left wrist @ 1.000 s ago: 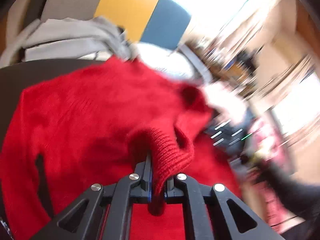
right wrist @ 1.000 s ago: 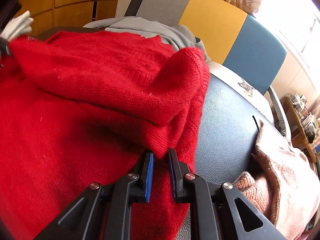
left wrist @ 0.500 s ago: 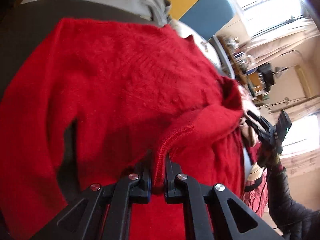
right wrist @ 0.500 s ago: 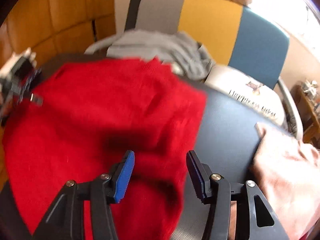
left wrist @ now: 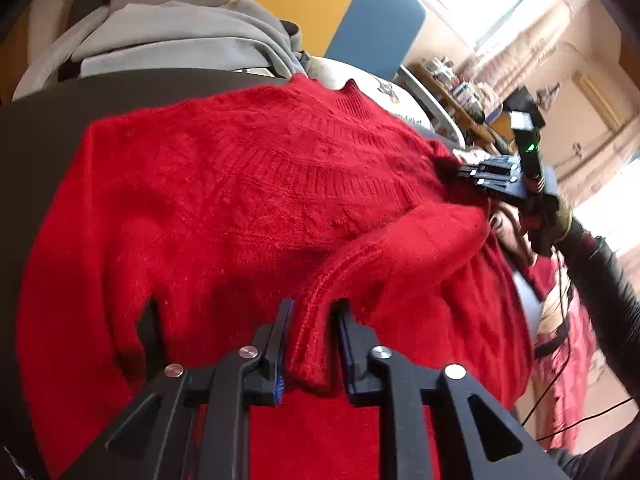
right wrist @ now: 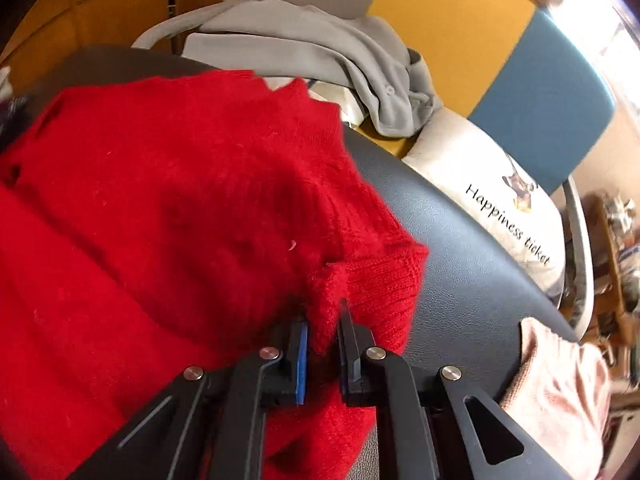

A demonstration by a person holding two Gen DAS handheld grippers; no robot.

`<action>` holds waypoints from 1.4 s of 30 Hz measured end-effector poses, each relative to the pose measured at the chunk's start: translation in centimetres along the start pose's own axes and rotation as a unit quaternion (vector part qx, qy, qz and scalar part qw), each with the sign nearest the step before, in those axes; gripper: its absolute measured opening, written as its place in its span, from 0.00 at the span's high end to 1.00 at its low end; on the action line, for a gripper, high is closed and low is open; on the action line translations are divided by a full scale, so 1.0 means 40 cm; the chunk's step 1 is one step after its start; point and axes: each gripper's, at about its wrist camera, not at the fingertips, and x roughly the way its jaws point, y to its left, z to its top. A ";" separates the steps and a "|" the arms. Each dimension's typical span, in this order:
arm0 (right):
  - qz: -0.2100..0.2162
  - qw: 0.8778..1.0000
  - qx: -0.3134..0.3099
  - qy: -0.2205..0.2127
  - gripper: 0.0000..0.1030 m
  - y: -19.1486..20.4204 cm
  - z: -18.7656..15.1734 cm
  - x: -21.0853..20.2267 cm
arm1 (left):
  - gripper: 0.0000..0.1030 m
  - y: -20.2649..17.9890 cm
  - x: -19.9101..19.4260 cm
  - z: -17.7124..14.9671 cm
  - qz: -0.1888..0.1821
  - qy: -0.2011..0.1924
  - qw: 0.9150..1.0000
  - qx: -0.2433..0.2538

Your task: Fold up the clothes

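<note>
Reaching low over the dark table (right wrist: 460,232), the left gripper (left wrist: 312,320) has its jaws clamped on a ribbed cuff of the red sweater (left wrist: 240,200), which lies spread across the tabletop. Only the left view shows the right gripper (left wrist: 464,170) from outside, held by a gloved hand (left wrist: 548,220); its own view shows its jaws pinching the sweater's edge. A grey garment (right wrist: 320,48), a printed cushion (right wrist: 500,200) and a pink knit (right wrist: 560,380) lie around.

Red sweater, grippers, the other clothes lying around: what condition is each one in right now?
Red sweater: spread on the dark surface, one ribbed edge folded over its front.
Left gripper: shut on a ribbed edge of the red sweater.
Right gripper: shut on a fold of the red sweater.
Grey garment: crumpled behind the sweater.
Pink garment: bunched at the surface's edge.
Cushion: printed side up.
</note>
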 end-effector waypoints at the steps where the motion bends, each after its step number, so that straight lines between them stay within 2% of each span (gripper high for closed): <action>1: -0.002 1.000 0.002 -0.009 0.89 0.002 -0.011 -0.014 | 0.94 -0.013 -0.012 0.000 -0.005 -0.008 1.000 0.010; 4: 0.010 0.996 0.057 -0.065 0.89 -0.045 -0.026 -0.082 | 0.94 -0.037 -0.052 0.014 -0.026 -0.031 0.999 0.025; 8: 0.033 0.981 0.147 -0.124 0.89 -0.127 -0.025 -0.130 | 0.94 0.006 -0.078 0.062 -0.094 -0.039 0.994 -0.030; 10: 0.046 0.968 0.203 -0.142 0.89 -0.182 -0.013 -0.124 | 0.94 0.055 -0.057 0.104 -0.088 -0.036 0.992 -0.078; 12: 0.057 0.955 0.258 -0.136 0.89 -0.229 0.000 -0.068 | 0.94 0.103 -0.029 0.136 -0.073 -0.032 0.990 -0.119; 13: 0.057 0.950 0.278 -0.131 0.85 -0.242 0.001 -0.043 | 0.94 0.123 -0.016 0.147 -0.068 -0.026 0.988 -0.134; 15: 0.086 0.939 0.310 -0.120 0.78 -0.259 -0.007 0.016 | 0.90 0.156 0.012 0.158 -0.058 -0.012 0.985 -0.164; 16: 0.090 0.935 0.324 -0.117 0.71 -0.260 -0.018 0.027 | 0.89 0.169 0.023 0.157 -0.055 -0.007 0.982 -0.178; 17: 0.093 0.930 0.334 -0.120 0.67 -0.262 -0.033 0.027 | 0.86 0.178 0.031 0.155 -0.058 -0.002 0.981 -0.184; 19: 0.095 0.927 0.334 -0.140 0.65 -0.263 -0.055 0.010 | 0.85 0.185 0.042 0.143 -0.056 0.004 0.980 -0.192; 22: 0.076 0.937 0.307 -0.150 0.65 -0.249 -0.092 -0.038 | 0.84 0.188 0.052 0.125 -0.059 0.002 0.978 -0.202; 25: 0.083 0.951 0.261 -0.146 0.64 -0.184 -0.127 -0.066 | 0.84 0.188 0.069 0.110 -0.063 -0.007 0.973 -0.220; 29: 0.094 0.966 0.199 -0.138 0.56 -0.096 -0.174 -0.100 | 0.88 0.157 0.069 0.100 -0.039 -0.019 0.977 -0.211; 30: 0.105 0.968 0.192 -0.126 0.55 -0.072 -0.186 -0.085 | 0.94 0.146 0.063 0.095 -0.030 -0.018 0.978 -0.203; 33: 0.103 0.977 0.171 -0.068 0.52 -0.011 -0.229 -0.028 | 0.95 0.110 0.045 0.069 -0.003 -0.013 0.984 -0.179; 37: 0.111 0.970 0.193 -0.092 0.50 -0.018 -0.272 -0.054 | 0.95 0.075 0.021 0.010 0.005 -0.006 0.987 -0.158; 40: 0.118 0.964 0.209 -0.111 0.49 -0.023 -0.304 -0.074 | 0.93 0.068 -0.013 -0.008 -0.042 -0.045 0.985 -0.161; 42: 0.122 0.960 0.220 -0.123 0.45 -0.026 -0.325 -0.088 | 0.79 0.080 -0.032 -0.008 -0.068 -0.069 0.978 -0.184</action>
